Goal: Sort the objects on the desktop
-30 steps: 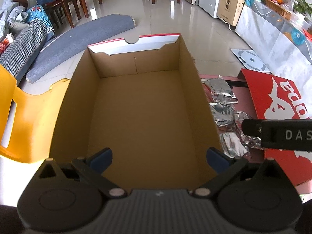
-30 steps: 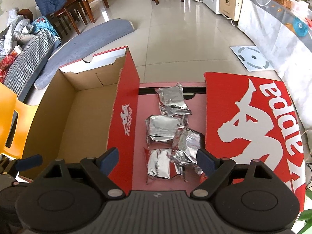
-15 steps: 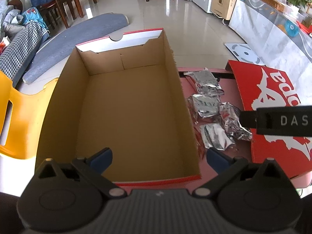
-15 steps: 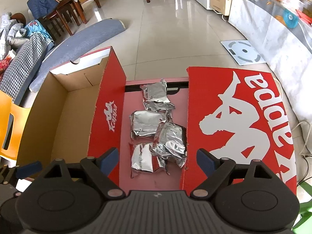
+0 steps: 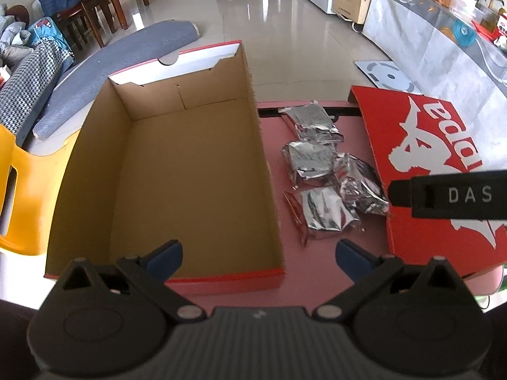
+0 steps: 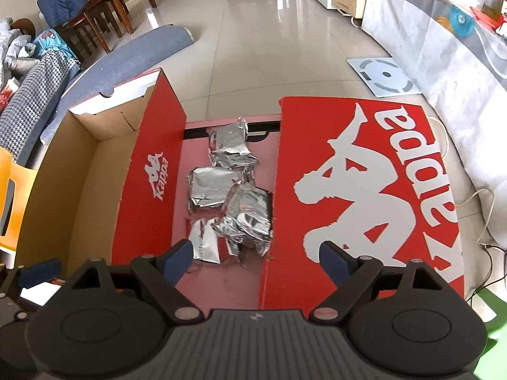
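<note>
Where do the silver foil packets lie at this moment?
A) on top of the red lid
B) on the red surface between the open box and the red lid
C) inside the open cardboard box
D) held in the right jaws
B: the foil packets lie on the red surface, with the empty open box on one side and the red lid on the other.

White "Kappa" wordmark with logo on the red outer side wall of the open shoebox (image 6: pixel 149 186), large white "Kappa" lettering, upside down and partly cut off, with the seated-figures logo on the red lid (image 6: pixel 364 186) to the right, and "DAS" in white on the black right gripper (image 5: pixel 456 194).
</note>
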